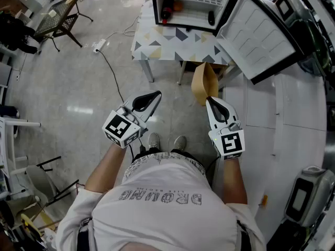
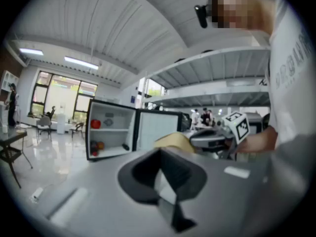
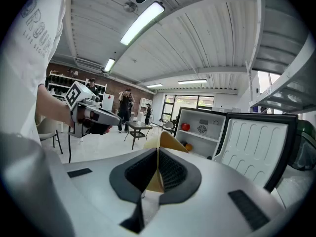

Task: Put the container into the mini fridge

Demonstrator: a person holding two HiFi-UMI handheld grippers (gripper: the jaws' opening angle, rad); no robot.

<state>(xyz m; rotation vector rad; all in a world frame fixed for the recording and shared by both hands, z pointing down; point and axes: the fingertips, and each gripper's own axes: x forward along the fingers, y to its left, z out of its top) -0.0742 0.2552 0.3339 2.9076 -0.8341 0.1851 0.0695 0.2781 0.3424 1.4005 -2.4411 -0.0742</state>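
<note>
Head view: the right claw (image 1: 210, 101) is clamped on a tan folded-paper container (image 1: 203, 81) that juts out ahead of it. The open white mini fridge (image 1: 188, 7) sits on a patterned worktop (image 1: 157, 45), well ahead.

Left gripper view: the left claw (image 2: 160, 152) is together and holds nothing.

Right gripper view: the fridge stands beyond the claw's tips, so pickup looks done, while the approach and placing are not.

Large open lab or workshop hall. Strip lights (image 3: 143, 21) running along ribbed ceiling; tall windows (image 2: 61, 95) letting in daylight at far wall. People (image 3: 127, 107) standing near shelving (image 3: 61, 80) at back. Power strip (image 1: 98, 46) and cable (image 1: 112, 72) lying across polished floor (image 1: 78, 88). Mini fridge (image 1: 191, 17) sitting open on small patterned table (image 1: 172, 43).
</note>
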